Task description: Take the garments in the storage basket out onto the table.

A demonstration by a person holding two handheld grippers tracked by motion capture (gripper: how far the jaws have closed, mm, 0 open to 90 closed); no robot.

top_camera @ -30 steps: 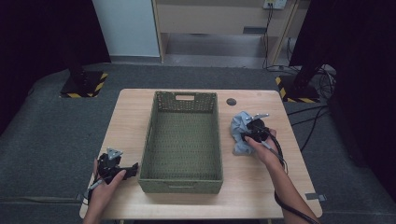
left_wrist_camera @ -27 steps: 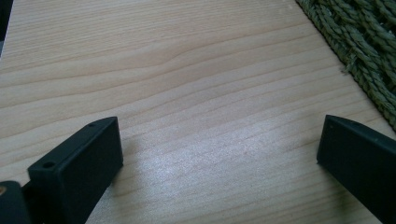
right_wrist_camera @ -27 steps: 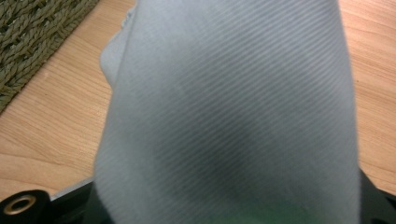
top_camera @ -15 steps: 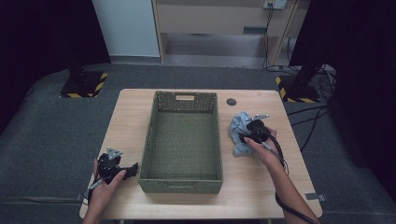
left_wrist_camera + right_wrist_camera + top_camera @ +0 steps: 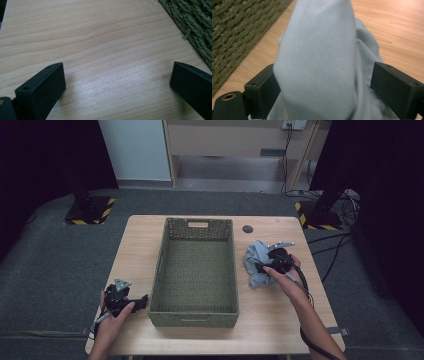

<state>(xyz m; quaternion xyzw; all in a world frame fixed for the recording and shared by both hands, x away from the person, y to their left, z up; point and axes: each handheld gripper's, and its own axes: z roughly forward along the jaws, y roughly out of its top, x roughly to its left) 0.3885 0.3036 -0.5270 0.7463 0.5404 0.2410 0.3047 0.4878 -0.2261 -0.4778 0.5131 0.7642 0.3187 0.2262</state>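
**Right jaws let go around the cloth**

- Blue-grey cloth (image 5: pixel 258 262) lies crumpled on the counter (image 5: pixel 280 320), at about 3 o'clock of the woven basket (image 5: pixel 196 270), just beside its long right wall and outside it. Basket interior looks bare.
- Right hand-held gripper (image 5: pixel 263 268) sits at the cloth. Its jaws have just been opening: a second ago they were nearly closed, now they stand wide. In the right gripper view a raised fold of the cloth (image 5: pixel 322 62) stands between the two jaws; the right-hand one shows a gap, the other lies against the fold without visibly pinching it. Reads as a release or a re-grip, not a hold.
- Left hand-held gripper (image 5: pixel 142 301) rests at about 8 o'clock of the basket, jaws wide apart, bare wood between them, basket weave (image 5: pixel 195 22) close by.
- Judgement: cloth not yet in the basket; a fresh closing is needed before any lift.
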